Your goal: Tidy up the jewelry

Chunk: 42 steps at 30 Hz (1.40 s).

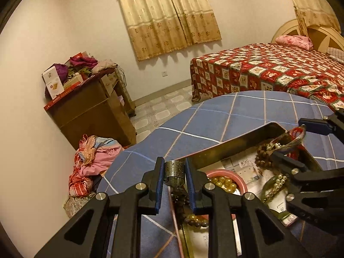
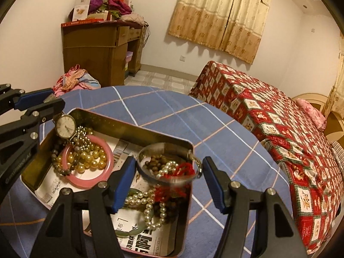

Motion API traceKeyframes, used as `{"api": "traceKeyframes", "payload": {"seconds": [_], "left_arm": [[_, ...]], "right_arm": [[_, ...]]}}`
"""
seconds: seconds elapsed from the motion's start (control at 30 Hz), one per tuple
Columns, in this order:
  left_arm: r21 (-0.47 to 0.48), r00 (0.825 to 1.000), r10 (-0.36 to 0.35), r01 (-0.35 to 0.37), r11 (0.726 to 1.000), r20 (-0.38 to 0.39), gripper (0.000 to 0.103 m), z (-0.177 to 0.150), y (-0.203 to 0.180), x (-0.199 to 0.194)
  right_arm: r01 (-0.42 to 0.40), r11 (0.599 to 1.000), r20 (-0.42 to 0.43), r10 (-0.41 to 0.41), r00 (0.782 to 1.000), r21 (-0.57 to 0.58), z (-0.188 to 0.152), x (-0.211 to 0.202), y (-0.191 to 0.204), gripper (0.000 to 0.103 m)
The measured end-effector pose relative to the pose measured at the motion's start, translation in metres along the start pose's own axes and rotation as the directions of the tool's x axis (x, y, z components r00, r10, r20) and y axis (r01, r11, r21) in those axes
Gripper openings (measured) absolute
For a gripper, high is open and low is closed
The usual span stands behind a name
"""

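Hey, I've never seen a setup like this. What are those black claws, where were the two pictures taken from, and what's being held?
The black claws are two hand-held grippers that a person squeezes. Each carries a camera looking along its fingers, so one picture comes from each hand. A metal tin of jewelry sits on a blue checked cloth. The left gripper pinches a watch by its band. The right gripper is open around a blurred ring.
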<state>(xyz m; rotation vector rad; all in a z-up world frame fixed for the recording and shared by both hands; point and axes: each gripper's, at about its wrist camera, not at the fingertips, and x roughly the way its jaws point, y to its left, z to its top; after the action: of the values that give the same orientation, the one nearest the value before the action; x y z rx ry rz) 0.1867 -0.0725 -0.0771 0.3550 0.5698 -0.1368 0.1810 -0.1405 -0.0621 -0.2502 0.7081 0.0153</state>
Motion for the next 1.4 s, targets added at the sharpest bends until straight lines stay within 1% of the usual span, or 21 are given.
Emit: {"api": "traceKeyframes", "payload": {"seconds": [0.07,0.13,0.17,0.2,0.23,0.27,0.3,0.33,0.37,0.43,0.5,0.6,0.77,0.87,0.97,1.4], "left_arm": [[0.015,1.000,-0.006,0.006,1.000,0.002,0.020,-0.001,-0.004,0.000],[0.038,1.000,0.003,-0.003,0.999,-0.003,0.021,-0.002,-0.009,0.001],[0.048,1.000,0.017,-0.017,0.999,-0.014,0.026,-0.003,-0.011,0.003],[0.052,0.999,0.025,-0.024,0.998,-0.019,0.038,-0.003,-0.013,0.003],[0.052,0.999,0.032,-0.031,0.998,-0.015,0.048,-0.004,-0.014,0.001],[0.051,0.999,0.051,-0.051,0.997,0.000,0.070,-0.005,-0.015,-0.003],[0.049,0.998,0.065,-0.065,0.997,0.018,0.082,-0.005,-0.014,-0.007],[0.047,0.996,0.076,-0.078,0.996,0.037,0.083,-0.006,-0.012,-0.012],[0.041,0.997,0.072,-0.073,0.996,0.042,0.083,-0.005,-0.009,-0.017],[0.027,0.997,0.065,-0.066,0.997,0.034,0.083,-0.006,-0.004,-0.022],[0.021,0.996,0.085,-0.086,0.996,0.038,0.083,-0.007,0.001,-0.029],[-0.012,0.995,0.091,-0.091,0.996,0.041,0.083,-0.012,0.011,-0.042],[-0.050,0.994,0.103,-0.100,0.994,0.046,0.083,-0.018,0.021,-0.060],[-0.073,0.992,0.110,-0.106,0.992,0.056,0.083,-0.022,0.026,-0.071],[-0.081,0.992,0.114,-0.109,0.991,0.061,0.083,-0.024,0.029,-0.078],[-0.087,0.989,0.126,-0.119,0.989,0.076,0.083,-0.021,0.033,-0.087]], "right_arm": [[-0.007,1.000,-0.012,0.007,1.000,-0.003,-0.002,0.003,0.001,0.066],[-0.024,1.000,-0.023,0.024,0.999,-0.002,-0.003,0.004,0.001,0.066],[-0.029,1.000,-0.026,0.029,0.999,-0.004,-0.004,0.004,0.001,0.069],[-0.021,1.000,-0.024,0.021,0.999,-0.009,-0.005,0.003,0.002,0.075],[-0.010,1.000,-0.021,0.009,1.000,-0.013,-0.006,0.002,0.002,0.077],[-0.005,1.000,-0.021,0.004,1.000,-0.014,-0.007,0.001,0.002,0.080],[0.000,1.000,-0.022,-0.001,1.000,-0.014,-0.008,0.000,0.002,0.081],[0.009,1.000,-0.024,-0.009,1.000,-0.014,-0.009,-0.002,0.001,0.081],[0.016,1.000,-0.026,-0.016,1.000,-0.015,-0.009,-0.003,0.000,0.081],[0.031,0.999,-0.031,-0.031,0.999,-0.014,-0.013,-0.007,-0.001,0.083],[0.039,0.999,-0.033,-0.039,0.999,-0.012,-0.018,-0.014,-0.004,0.084],[0.049,0.999,-0.027,-0.049,0.998,-0.003,-0.024,-0.024,-0.008,0.087],[0.041,0.998,0.009,-0.041,0.999,0.045,-0.033,-0.046,-0.017,0.088],[0.043,0.997,0.036,-0.045,0.998,0.059,-0.033,-0.058,-0.019,0.088],[0.032,0.996,0.064,-0.037,0.997,0.080,-0.030,-0.068,-0.020,0.091],[0.025,0.996,0.107,-0.034,0.994,0.083,-0.026,-0.082,-0.019,0.091]]}}
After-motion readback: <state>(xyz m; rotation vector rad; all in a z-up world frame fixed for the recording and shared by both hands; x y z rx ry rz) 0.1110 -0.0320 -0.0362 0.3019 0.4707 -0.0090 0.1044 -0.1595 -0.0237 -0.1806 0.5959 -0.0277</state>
